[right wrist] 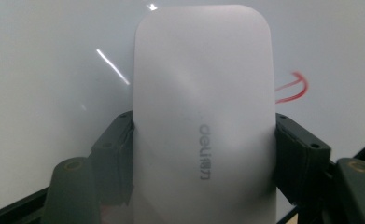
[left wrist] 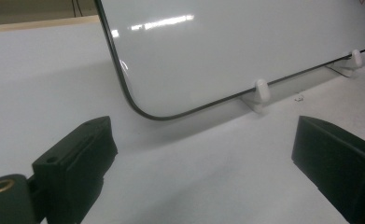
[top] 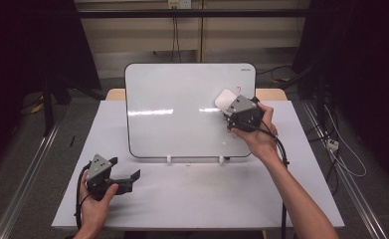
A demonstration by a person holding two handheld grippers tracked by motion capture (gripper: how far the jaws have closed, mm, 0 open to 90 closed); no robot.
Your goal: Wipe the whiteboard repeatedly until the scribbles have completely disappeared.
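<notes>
Whiteboard (top: 182, 109) upright on white table (top: 197, 199); dark room, grey floor (top: 28, 149).

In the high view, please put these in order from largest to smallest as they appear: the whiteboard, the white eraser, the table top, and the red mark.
1. Table top, largest.
2. Whiteboard.
3. White eraser, partly hidden behind the right hand-held gripper, so its full size is unsure.
4. Red mark, smallest.
</notes>
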